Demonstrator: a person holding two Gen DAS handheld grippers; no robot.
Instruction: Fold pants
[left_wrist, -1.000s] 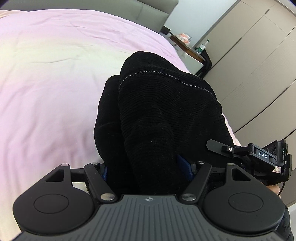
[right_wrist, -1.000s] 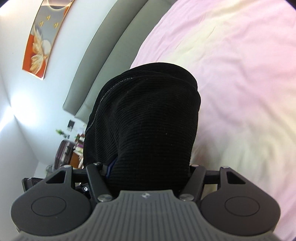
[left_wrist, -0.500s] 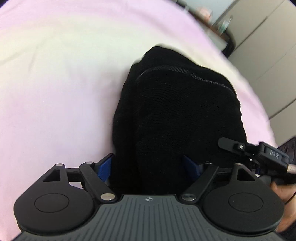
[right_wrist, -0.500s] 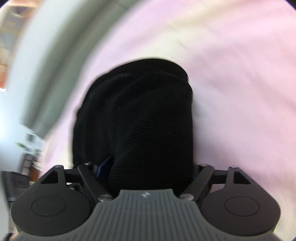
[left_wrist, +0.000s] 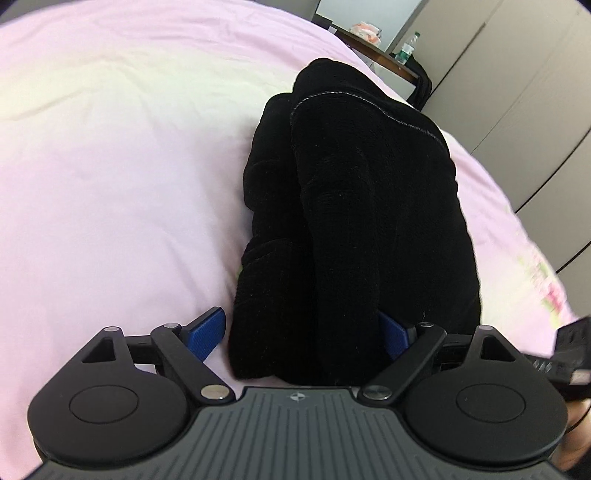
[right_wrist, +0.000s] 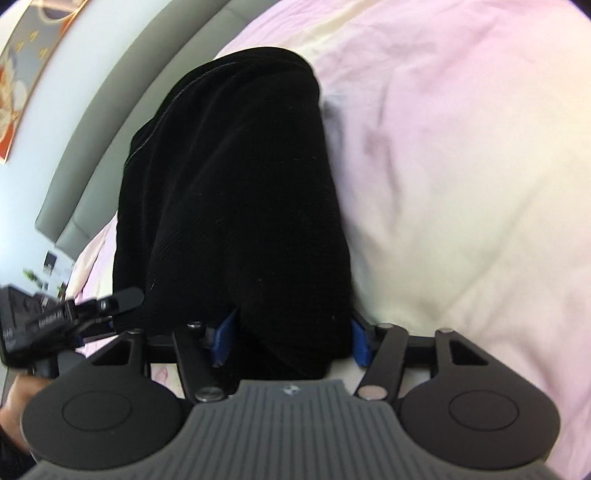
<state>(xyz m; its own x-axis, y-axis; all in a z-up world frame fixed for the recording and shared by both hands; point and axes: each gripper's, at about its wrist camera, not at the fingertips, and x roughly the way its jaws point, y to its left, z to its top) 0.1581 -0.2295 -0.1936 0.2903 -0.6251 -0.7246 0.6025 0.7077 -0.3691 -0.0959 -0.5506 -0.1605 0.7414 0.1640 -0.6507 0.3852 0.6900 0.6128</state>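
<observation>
Left wrist view: my left tool (left_wrist: 301, 334) stands wide, its blue left pad (left_wrist: 207, 332) clear of the cloth. The black pants (left_wrist: 354, 221) lie bunched on the pink bed (left_wrist: 110, 184), one end between the pads. Wardrobe doors (left_wrist: 517, 110) stand behind.

Right wrist view: my right tool (right_wrist: 291, 338) is closing, pants (right_wrist: 240, 203) between its pads; I cannot tell whether they press yet. The left tool (right_wrist: 110, 302) shows at left, beside the grey headboard (right_wrist: 122, 92).
</observation>
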